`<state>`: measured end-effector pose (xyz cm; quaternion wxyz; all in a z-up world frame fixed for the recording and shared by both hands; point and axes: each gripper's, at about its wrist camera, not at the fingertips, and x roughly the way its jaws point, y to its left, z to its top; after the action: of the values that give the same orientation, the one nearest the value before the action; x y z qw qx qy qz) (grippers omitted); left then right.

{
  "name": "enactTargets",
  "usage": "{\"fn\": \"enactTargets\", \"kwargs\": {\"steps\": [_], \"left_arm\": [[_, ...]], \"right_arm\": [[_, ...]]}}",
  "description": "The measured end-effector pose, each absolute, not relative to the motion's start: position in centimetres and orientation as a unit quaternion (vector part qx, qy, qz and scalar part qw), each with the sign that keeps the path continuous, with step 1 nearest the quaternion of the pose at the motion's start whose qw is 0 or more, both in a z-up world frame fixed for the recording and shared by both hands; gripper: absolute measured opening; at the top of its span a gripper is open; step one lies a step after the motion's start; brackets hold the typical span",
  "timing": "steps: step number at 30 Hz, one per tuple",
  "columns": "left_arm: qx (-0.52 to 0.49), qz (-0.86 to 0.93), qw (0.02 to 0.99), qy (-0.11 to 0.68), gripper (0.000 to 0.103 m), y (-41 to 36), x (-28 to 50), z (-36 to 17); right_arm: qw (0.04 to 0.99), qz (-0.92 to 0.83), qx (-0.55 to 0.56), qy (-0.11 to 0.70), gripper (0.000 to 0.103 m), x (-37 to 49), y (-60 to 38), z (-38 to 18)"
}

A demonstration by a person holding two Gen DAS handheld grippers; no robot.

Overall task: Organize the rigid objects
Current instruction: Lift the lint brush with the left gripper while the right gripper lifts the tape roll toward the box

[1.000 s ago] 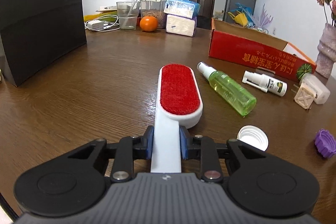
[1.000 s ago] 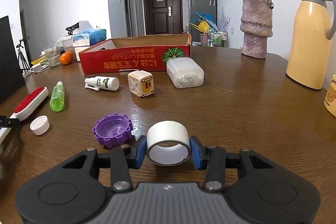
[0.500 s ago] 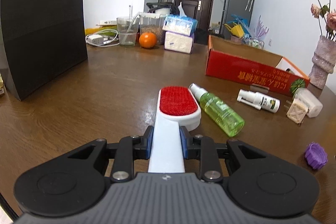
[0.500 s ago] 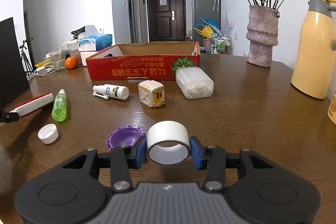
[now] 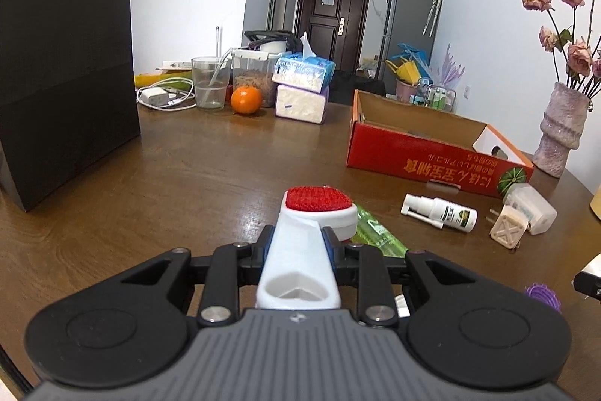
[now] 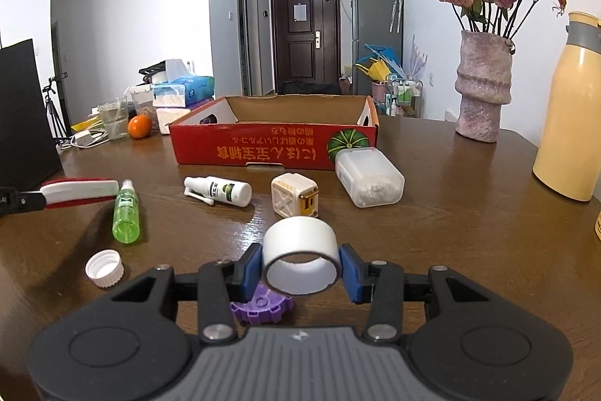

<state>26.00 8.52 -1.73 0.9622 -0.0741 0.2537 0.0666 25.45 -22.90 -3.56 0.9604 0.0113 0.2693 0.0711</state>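
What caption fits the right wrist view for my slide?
Right gripper holds a white tape roll above the table, facing the red box.

On your table: two spray bottles, green plastic point(image 6: 126, 215) at nine o'clock, white point(image 6: 219, 190) at eleven; two caps, white ribbed point(image 6: 104, 267) and purple toothed point(image 6: 263, 307); one red cardboard box point(image 6: 274, 147) at twelve.
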Motion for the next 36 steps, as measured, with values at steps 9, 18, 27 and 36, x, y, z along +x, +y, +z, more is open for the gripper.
{"fn": "enactTargets", "kwargs": {"steps": [9, 18, 27, 36], "left_arm": [[-0.076, 0.063, 0.966, 0.239, 0.026, 8.7, 26.6, -0.6], [-0.067, 0.049, 0.972, 0.221, 0.026, 7.6, 27.9, 1.1], [-0.060, 0.027, 0.977, 0.202, 0.026, 5.5, 30.3, 2.8], [-0.059, 0.010, 0.980, 0.189, 0.026, 3.9, 33.3, 4.4]], "right_arm": [[0.962, 0.067, 0.012, 0.265, 0.043, 26.1, -22.8, -3.1], [0.965, 0.064, 0.017, 0.253, 0.043, 27.6, -23.1, -2.2], [0.970, 0.063, 0.021, 0.235, 0.043, 30.0, -23.4, -0.7], [0.972, 0.073, 0.025, 0.223, 0.043, 33.2, -23.1, 0.2]]}}
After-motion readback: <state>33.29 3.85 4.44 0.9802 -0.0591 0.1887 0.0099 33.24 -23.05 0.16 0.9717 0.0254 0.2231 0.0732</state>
